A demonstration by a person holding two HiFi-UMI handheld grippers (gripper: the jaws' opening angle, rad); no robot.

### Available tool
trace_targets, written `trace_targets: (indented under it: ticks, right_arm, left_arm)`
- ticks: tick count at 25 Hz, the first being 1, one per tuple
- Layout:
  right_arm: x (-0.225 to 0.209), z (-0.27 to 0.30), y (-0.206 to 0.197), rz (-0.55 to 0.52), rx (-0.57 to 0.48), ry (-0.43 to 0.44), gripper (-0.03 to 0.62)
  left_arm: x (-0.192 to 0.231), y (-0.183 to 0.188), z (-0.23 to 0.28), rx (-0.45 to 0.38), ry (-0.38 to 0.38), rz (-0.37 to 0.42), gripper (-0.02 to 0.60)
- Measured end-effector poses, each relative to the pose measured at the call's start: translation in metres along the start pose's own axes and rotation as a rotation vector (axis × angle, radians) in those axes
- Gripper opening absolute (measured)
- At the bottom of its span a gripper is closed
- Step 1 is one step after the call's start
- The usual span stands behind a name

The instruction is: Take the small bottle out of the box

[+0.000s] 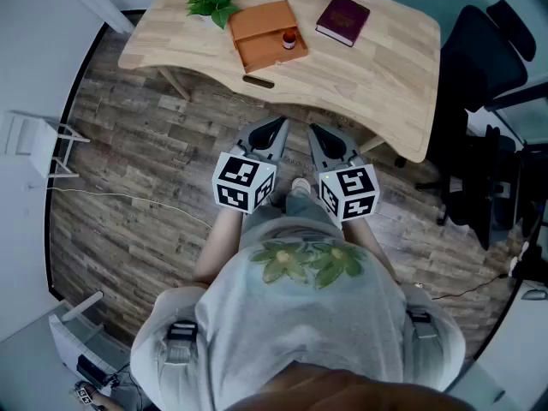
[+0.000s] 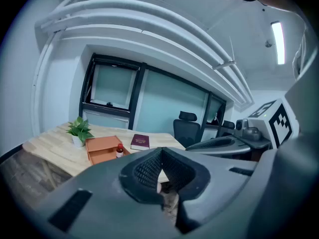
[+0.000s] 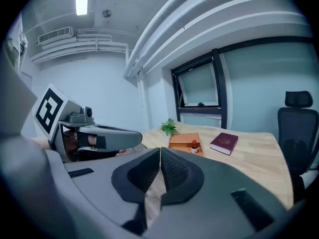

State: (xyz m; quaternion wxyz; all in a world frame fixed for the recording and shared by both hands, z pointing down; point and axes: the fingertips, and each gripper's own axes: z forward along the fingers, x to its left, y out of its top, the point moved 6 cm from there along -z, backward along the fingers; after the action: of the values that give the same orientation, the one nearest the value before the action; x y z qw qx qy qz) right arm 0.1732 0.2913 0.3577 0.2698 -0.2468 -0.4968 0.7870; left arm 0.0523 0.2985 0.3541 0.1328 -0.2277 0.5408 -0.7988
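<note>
A small brown bottle (image 1: 288, 38) with a red cap stands at the right end of an open orange box (image 1: 261, 34) on the wooden table (image 1: 377, 75). The left gripper view shows the bottle (image 2: 119, 150) in the box (image 2: 102, 148); in the right gripper view the bottle (image 3: 194, 146) and box (image 3: 182, 142) appear too. My left gripper (image 1: 279, 128) and right gripper (image 1: 314, 133) hang side by side in front of my body, short of the table's near edge. Both are shut with nothing between the jaws.
A potted green plant (image 1: 211, 1) stands left of the box and a maroon book (image 1: 342, 19) lies to its right. A dark flat item (image 1: 258, 80) lies at the table's near edge. A black office chair (image 1: 479, 101) stands at the right. Wooden floor lies below.
</note>
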Motion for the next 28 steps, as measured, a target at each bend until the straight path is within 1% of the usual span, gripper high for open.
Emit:
trace_targets:
  ticks: [4,7,10,14,18,22,28]
  right_arm:
    - [-0.007,-0.001,0.001,-0.002,-0.011,0.015,0.011]
    - [-0.015,-0.001,0.003,-0.023,-0.026,0.023,0.011]
    - [-0.025,-0.003,0.000,-0.052,-0.021,0.042,0.011]
    - [-0.038,0.000,-0.003,-0.068,-0.011,0.081,0.011]
    - [-0.040,0.004,-0.004,-0.087,-0.005,0.128,0.011]
    - [-0.042,0.016,-0.002,-0.095,-0.004,0.153,0.012]
    - [-0.049,0.046,0.007,-0.077,0.004,0.145,0.012]
  left_arm:
    - [-0.006,0.003,0.008,-0.010,0.011,0.012,0.008]
    - [-0.011,0.003,0.016,-0.007,0.023,0.016,0.008]
    - [-0.017,0.000,0.024,-0.019,0.041,0.004,0.008]
    - [-0.022,0.002,0.027,-0.055,0.084,-0.012,0.008]
    - [-0.025,-0.002,0.028,-0.066,0.120,-0.027,0.008]
    - [-0.018,-0.005,0.033,-0.052,0.135,-0.036,0.008]
    - [0.011,0.003,0.048,-0.041,0.122,-0.055,0.008]
